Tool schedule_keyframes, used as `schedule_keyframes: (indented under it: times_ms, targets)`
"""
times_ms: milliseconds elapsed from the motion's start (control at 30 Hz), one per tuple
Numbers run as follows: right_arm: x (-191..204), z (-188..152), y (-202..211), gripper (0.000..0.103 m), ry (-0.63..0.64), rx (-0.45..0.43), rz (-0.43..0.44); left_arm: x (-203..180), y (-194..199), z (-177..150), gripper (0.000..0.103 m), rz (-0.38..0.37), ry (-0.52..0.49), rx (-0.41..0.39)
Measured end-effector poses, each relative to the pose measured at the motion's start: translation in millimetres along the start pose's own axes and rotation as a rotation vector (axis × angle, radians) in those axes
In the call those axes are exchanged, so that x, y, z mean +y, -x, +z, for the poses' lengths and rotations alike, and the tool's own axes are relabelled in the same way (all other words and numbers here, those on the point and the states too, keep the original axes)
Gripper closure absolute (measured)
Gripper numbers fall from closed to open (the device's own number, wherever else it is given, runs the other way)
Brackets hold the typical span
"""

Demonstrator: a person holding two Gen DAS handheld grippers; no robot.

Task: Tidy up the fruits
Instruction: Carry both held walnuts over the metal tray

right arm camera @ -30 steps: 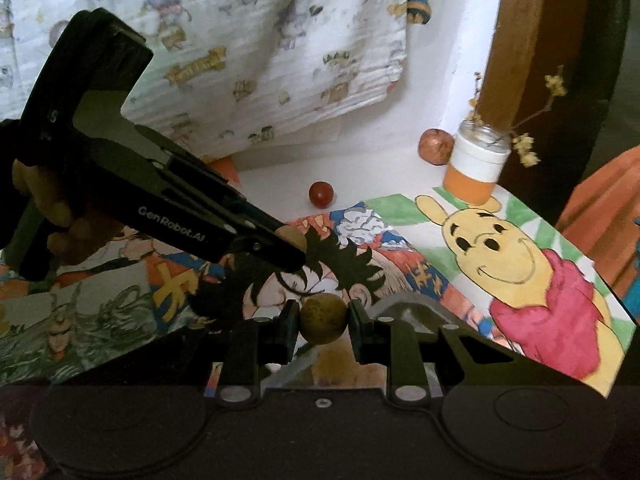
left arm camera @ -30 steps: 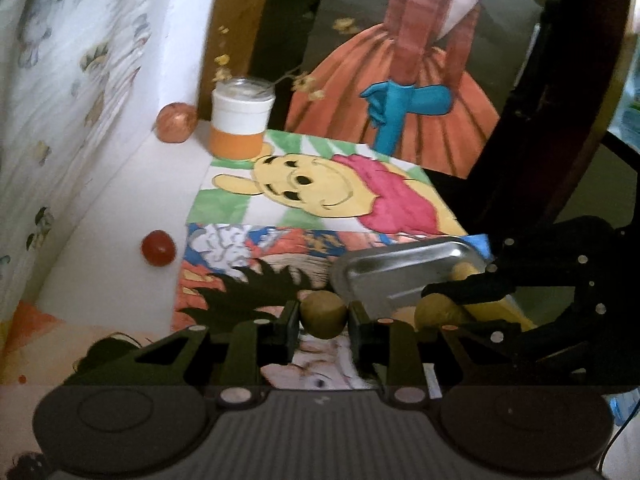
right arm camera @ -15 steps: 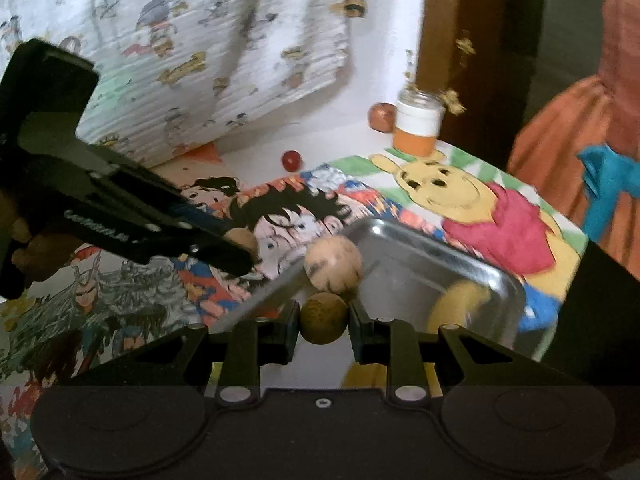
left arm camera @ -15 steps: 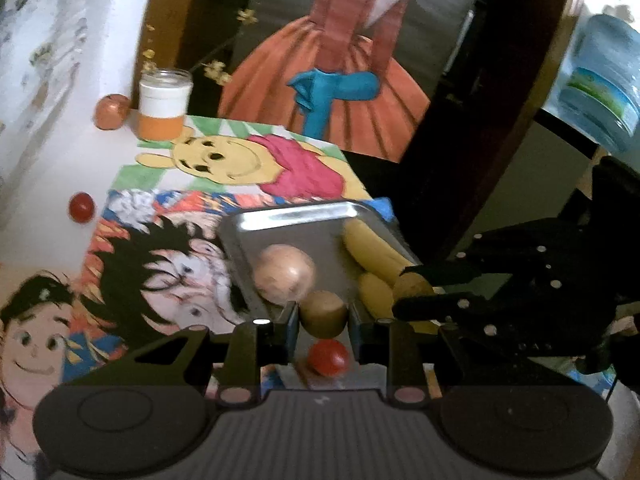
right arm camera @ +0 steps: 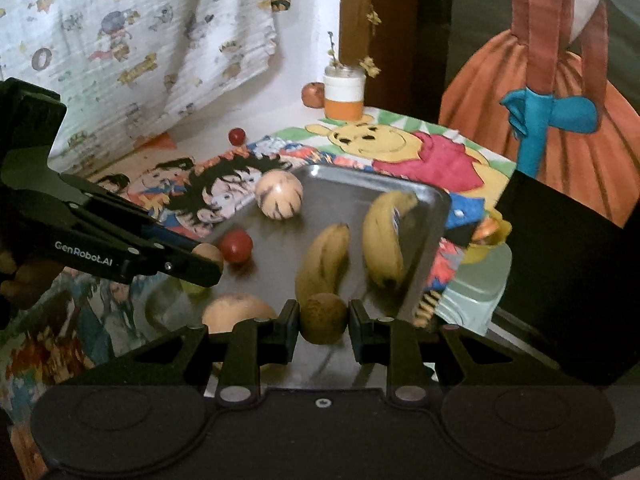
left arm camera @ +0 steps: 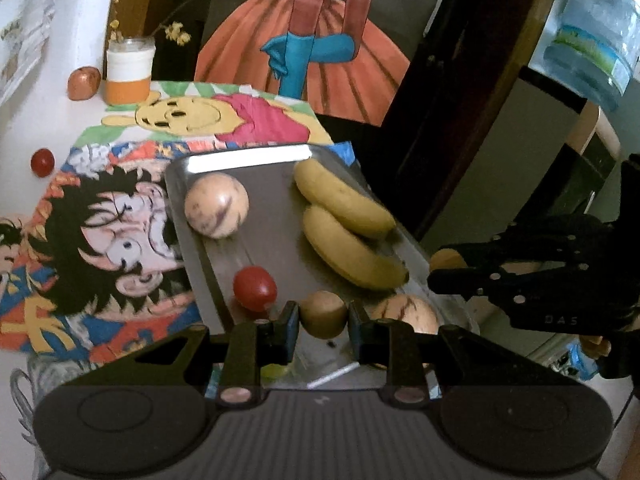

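Shiny steel tray (left arm camera: pixel 256 160), round brown fruits (left arm camera: pixel 323 314)

Left gripper (left arm camera: pixel 323 314) clamps brown fruit (left arm camera: pixel 323 313) above steel tray (left arm camera: pixel 256 162); bananas (left arm camera: pixel 348 224) inside.

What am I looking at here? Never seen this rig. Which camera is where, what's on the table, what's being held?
There is no robot. A person holds a hand-held gripper in each hand, and each carries a fisheye camera looking forward along its two fingers.

The left wrist view looks out from the left hand-held gripper, shut on a small brown fruit. The right wrist view looks out from the right hand-held gripper, also shut on a small brown fruit. Each gripper shows in the other's view, at the side.

Below them a metal tray lies on cartoon paintings. In it are two bananas, two pale striped round fruits and a tomato. Off the tray, by the wall, lie another tomato, a reddish fruit and a jar with dried sprigs.
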State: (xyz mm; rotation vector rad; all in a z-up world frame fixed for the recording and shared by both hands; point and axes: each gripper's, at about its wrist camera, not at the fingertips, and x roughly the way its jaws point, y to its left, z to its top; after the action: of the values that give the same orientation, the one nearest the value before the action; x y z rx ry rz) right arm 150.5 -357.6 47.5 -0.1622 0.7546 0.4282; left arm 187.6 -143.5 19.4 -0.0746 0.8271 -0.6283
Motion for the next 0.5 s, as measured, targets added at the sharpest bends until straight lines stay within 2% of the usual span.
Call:
schedule_keyframes:
  times_ms: [500]
  targets:
    - [3.0,-14.9,-12.1,0.075,-0.019,0.028,0.002,-9.3,-8.5,-7.6,0.074,0.036,-0.018,0.028]
